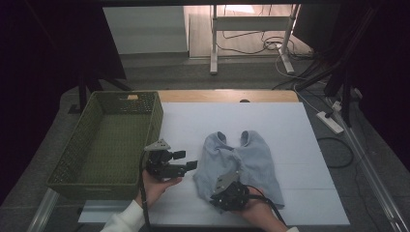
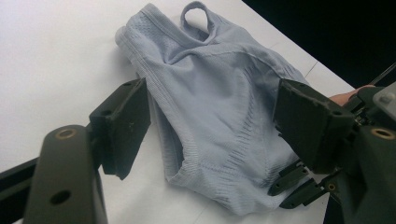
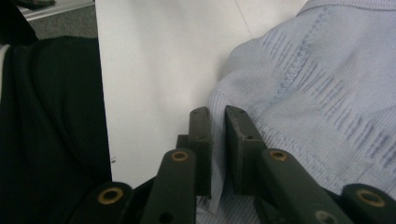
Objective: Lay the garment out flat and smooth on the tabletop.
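At the near edge of the white surface, the right claw pinches the hem of the pale blue garment and should lift slowly, while the spread left claw waits to its left.

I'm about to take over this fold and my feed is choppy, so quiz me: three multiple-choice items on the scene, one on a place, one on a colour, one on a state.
1. Where is the basket relative to the garment?
A. To its left
B. To its right
C. On top of it

2. What colour is the garment?
A. Red
B. Pale blue
C. Black

3. How do the right gripper's jaws stand?
A. Wide open above the table
B. Closed on the garment's edge
C. Closed on the basket's rim

Answers: 1 A, the high view shows the green basket left of the cloth. 2 B, both gripper views show pale blue knit. 3 B, fabric sits pinched between the two jaws.
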`<state>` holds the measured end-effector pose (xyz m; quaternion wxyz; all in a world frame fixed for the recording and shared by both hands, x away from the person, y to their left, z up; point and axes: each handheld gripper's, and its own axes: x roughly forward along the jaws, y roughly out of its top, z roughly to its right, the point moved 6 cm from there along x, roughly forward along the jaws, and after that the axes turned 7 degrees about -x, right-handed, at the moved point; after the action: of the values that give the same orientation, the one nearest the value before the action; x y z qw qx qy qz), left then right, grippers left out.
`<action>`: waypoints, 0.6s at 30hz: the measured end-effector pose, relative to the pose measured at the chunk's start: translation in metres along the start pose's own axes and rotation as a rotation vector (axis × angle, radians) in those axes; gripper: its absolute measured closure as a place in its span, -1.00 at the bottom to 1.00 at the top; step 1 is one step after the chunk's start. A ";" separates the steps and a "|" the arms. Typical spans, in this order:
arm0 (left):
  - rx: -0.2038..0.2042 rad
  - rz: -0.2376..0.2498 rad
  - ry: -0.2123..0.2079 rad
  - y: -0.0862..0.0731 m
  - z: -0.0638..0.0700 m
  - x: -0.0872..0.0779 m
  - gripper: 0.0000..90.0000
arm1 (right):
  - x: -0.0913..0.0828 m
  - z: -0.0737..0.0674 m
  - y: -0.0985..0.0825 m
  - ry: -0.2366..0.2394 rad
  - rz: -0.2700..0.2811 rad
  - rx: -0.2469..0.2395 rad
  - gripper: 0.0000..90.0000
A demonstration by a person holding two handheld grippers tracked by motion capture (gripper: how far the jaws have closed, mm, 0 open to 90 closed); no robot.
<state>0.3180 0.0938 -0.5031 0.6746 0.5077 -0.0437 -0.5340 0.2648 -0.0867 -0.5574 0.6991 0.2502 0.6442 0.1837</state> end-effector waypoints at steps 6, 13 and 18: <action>0.001 0.002 0.001 0.000 0.000 0.000 -0.40 | -0.006 0.001 0.004 -0.002 0.047 0.008 0.86; -0.012 0.014 -0.020 0.003 0.002 -0.002 -0.40 | -0.013 0.006 0.011 0.004 0.124 0.049 0.88; 0.002 0.015 -0.015 0.004 0.004 -0.003 -0.40 | -0.017 0.008 0.024 0.003 0.191 0.077 0.88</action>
<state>0.3168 0.0930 -0.4970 0.6776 0.5042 -0.0529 -0.5328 0.2725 -0.0779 -0.5289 0.6671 0.3371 0.6250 0.2251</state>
